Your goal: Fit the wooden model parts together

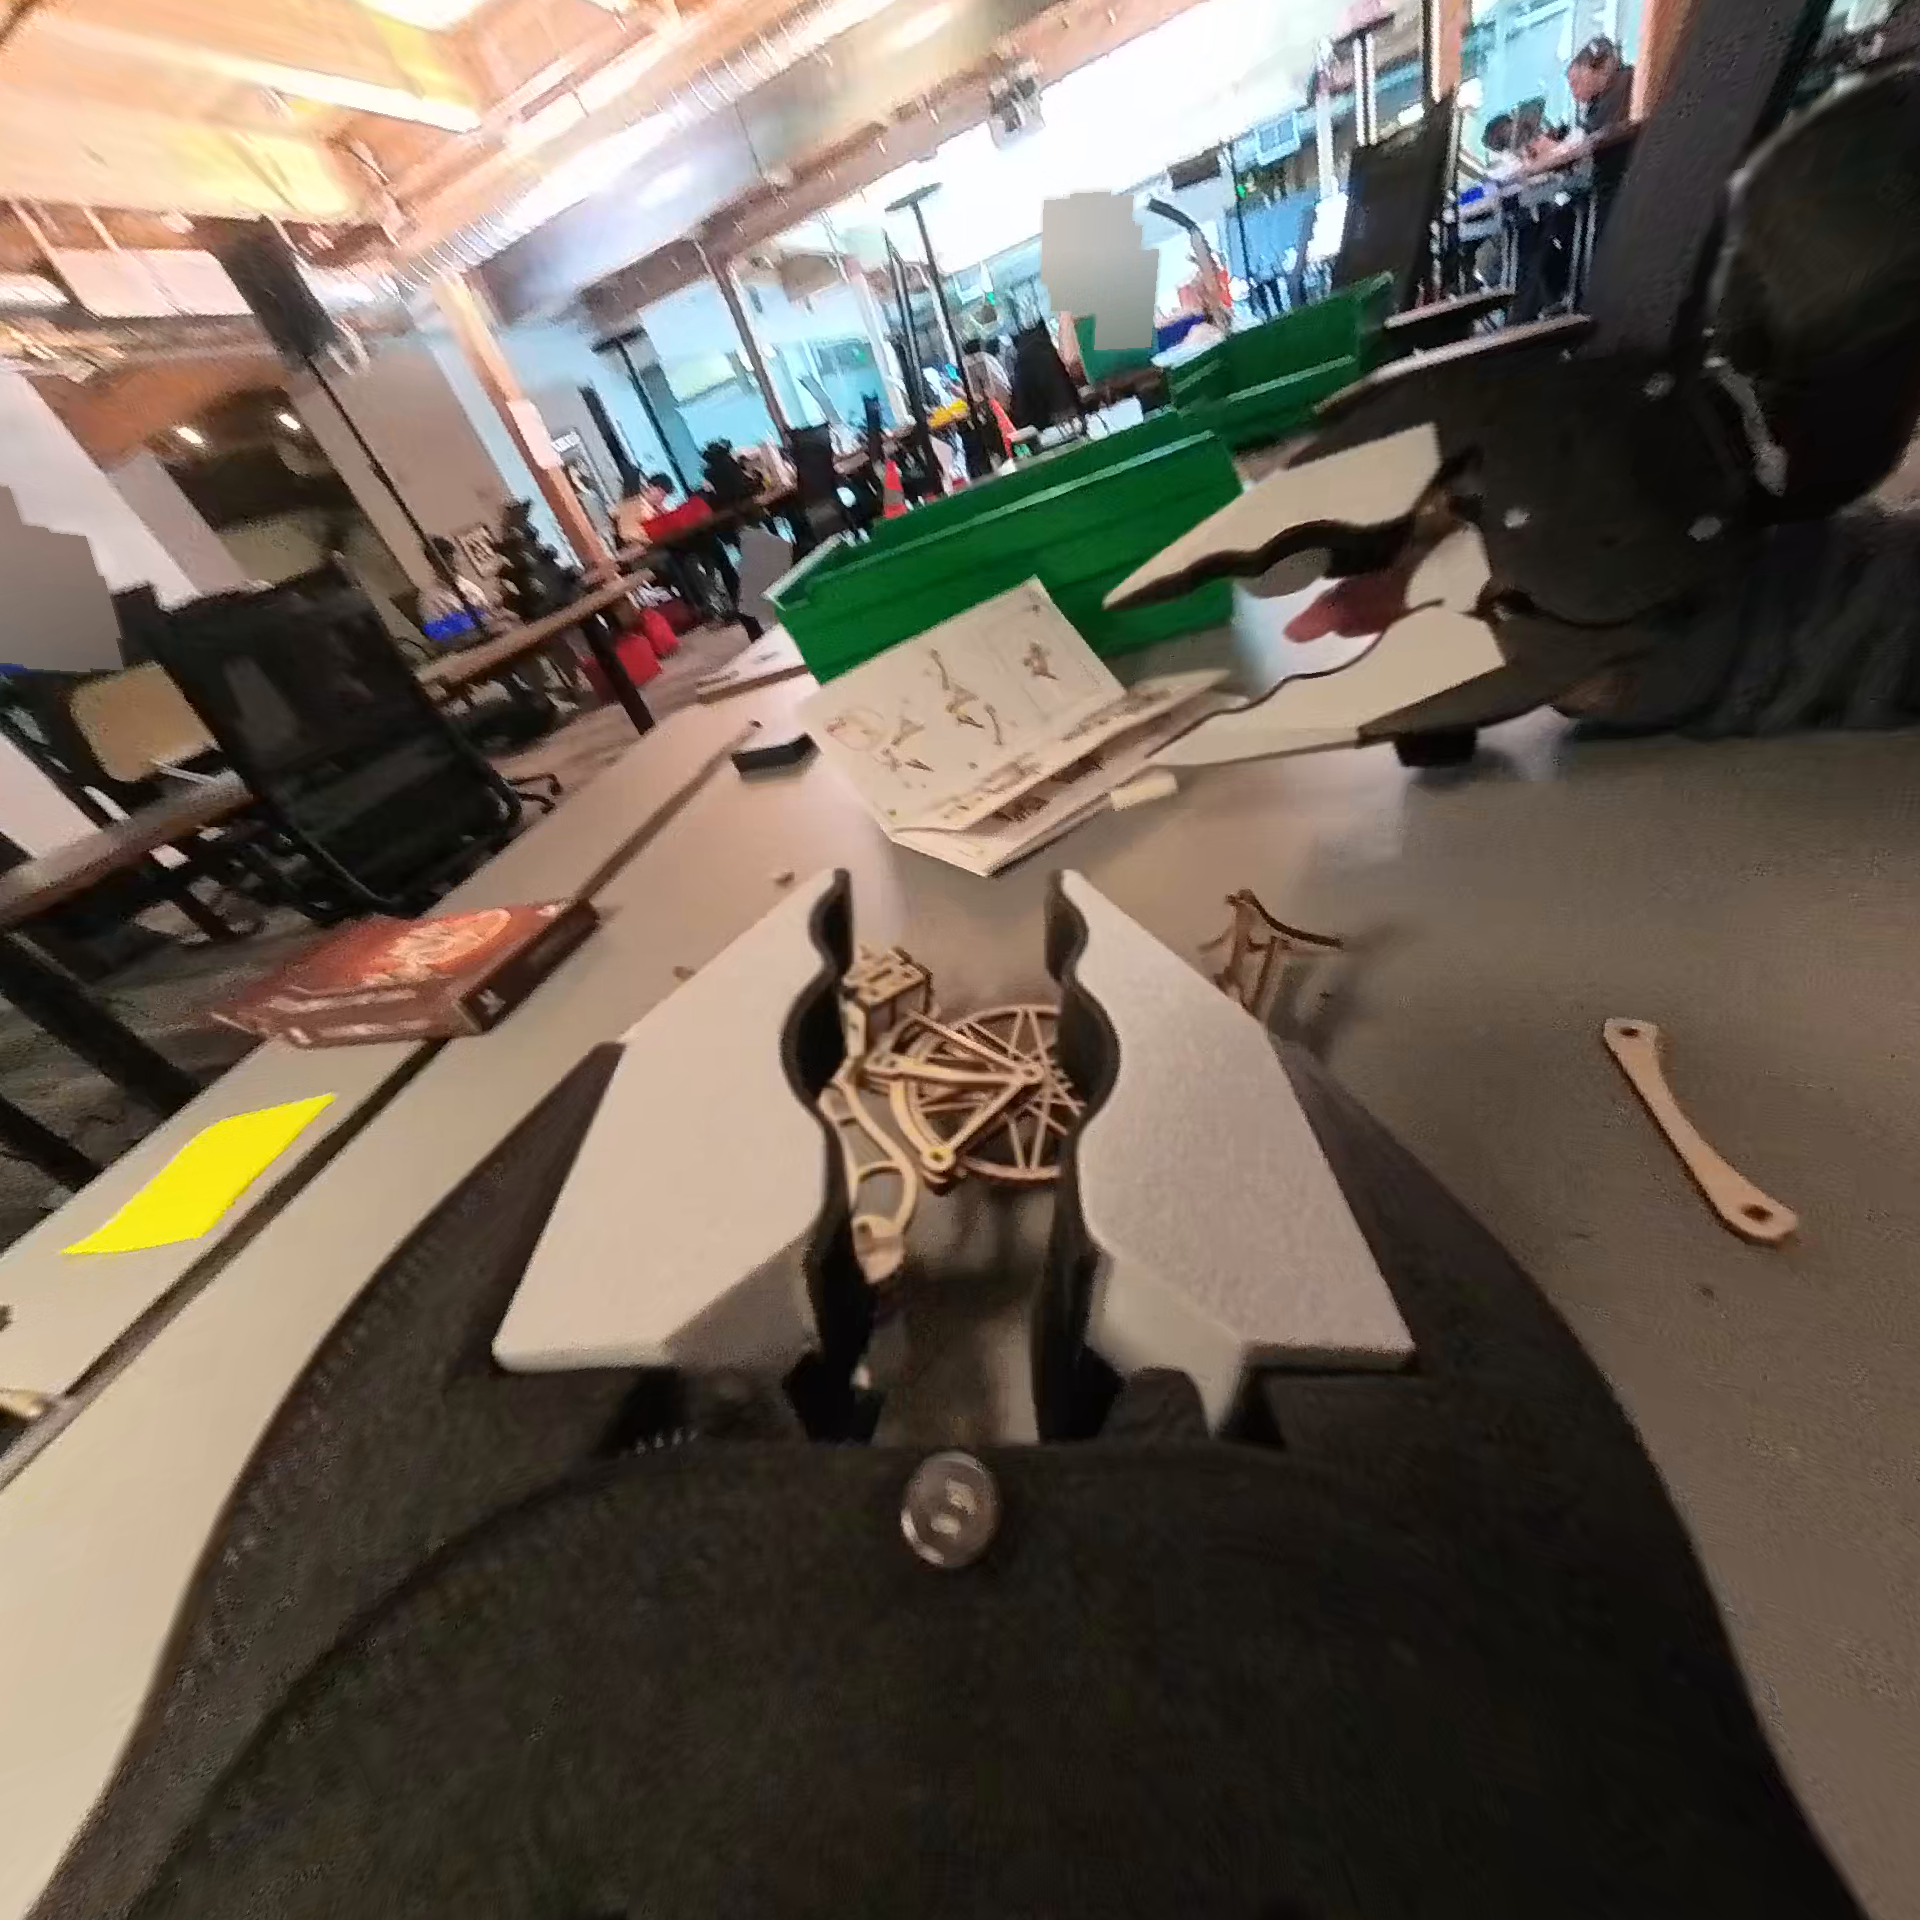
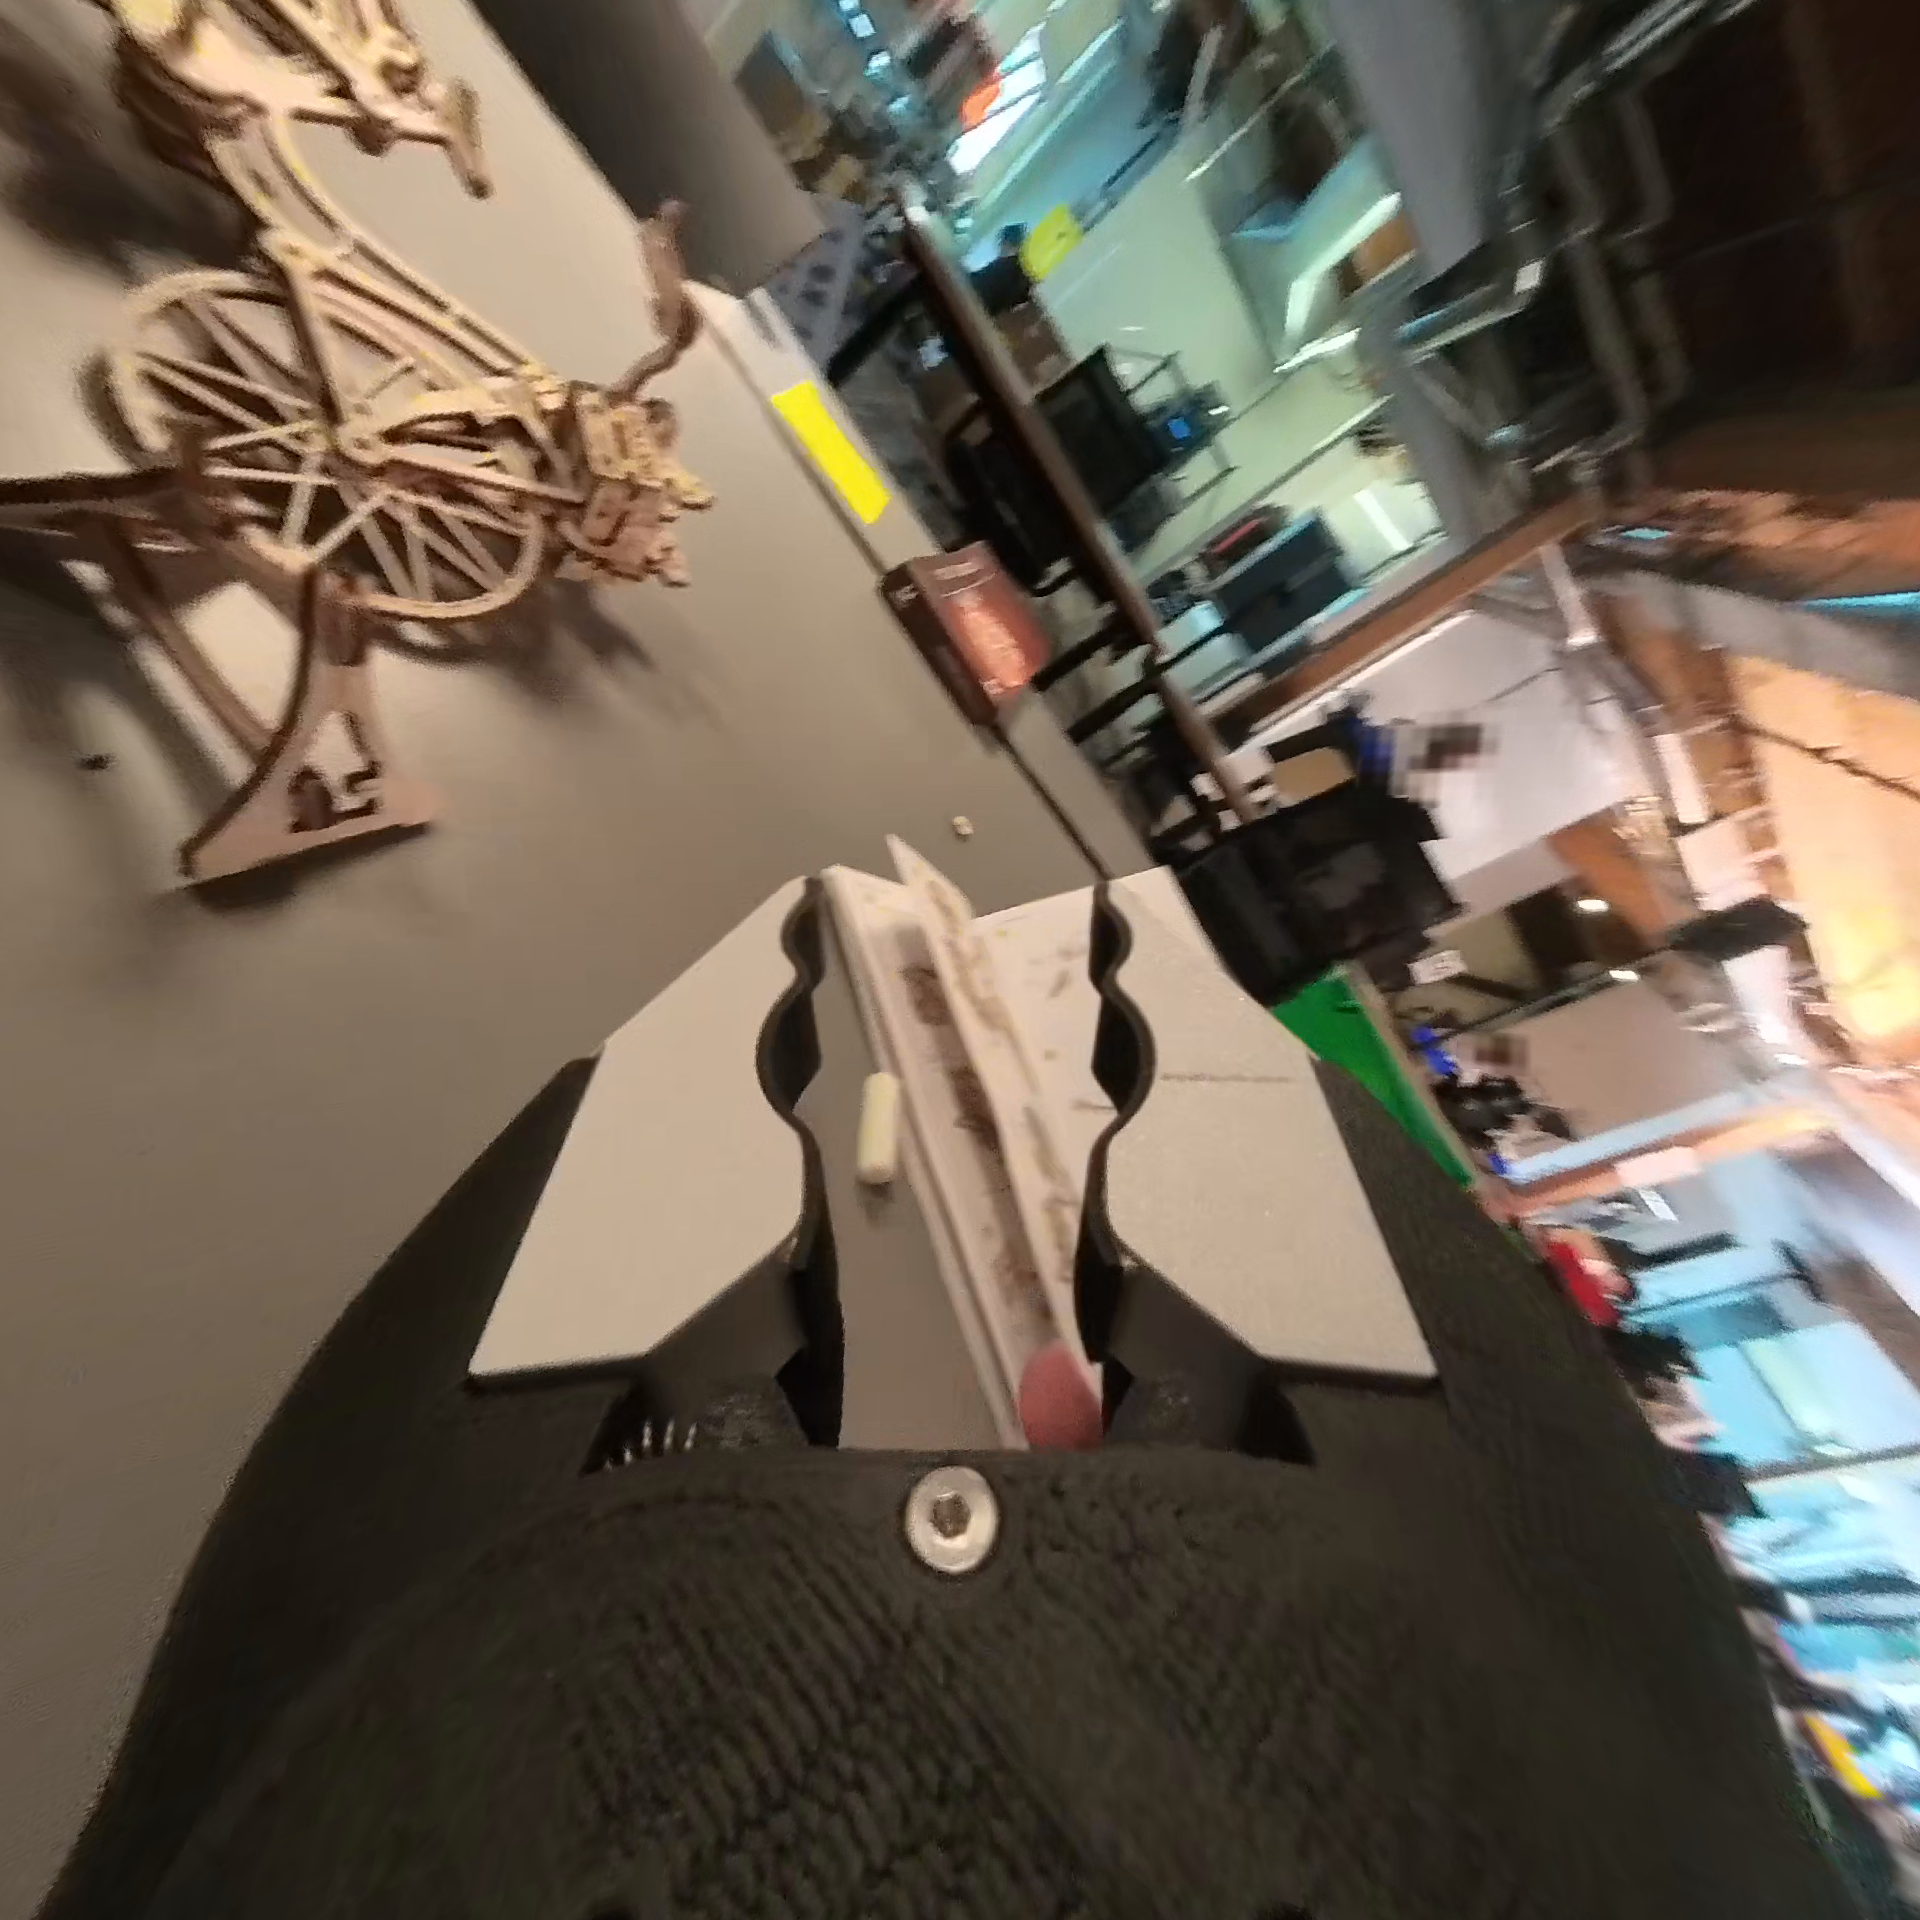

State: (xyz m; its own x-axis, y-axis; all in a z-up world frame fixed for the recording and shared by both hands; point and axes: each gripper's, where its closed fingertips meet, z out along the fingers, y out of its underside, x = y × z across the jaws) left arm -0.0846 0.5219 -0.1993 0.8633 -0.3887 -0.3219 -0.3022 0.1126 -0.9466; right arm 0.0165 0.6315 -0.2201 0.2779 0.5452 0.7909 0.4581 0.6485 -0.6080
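Observation:
A wooden bicycle model (image 1: 966, 1081) sits between the fingers of my left gripper (image 1: 951, 883). The jaws are narrowed onto it, with its frame against the left finger. In the right wrist view the model (image 2: 343, 457) stands upright on its stand on the grey table (image 2: 468, 1039), far left of my right gripper (image 2: 956, 888). The right gripper also shows in the left wrist view (image 1: 1153, 675). It is open and hovers over the instruction booklet (image 2: 966, 1091). A small reddish thing (image 2: 1060, 1392) shows at the base of its jaws. A loose curved wooden strip (image 1: 1694, 1132) lies to the right.
A small wooden part (image 1: 1262, 956) stands just right of my left gripper. The open booklet (image 1: 987, 727), a white stick (image 1: 1143, 790), a black block (image 1: 774, 750) and green bins (image 1: 997, 561) lie beyond. A brown box (image 1: 416, 971) and yellow note (image 1: 208, 1174) are left. Across from one pair of fingers to the other is roughly 15 centimeters.

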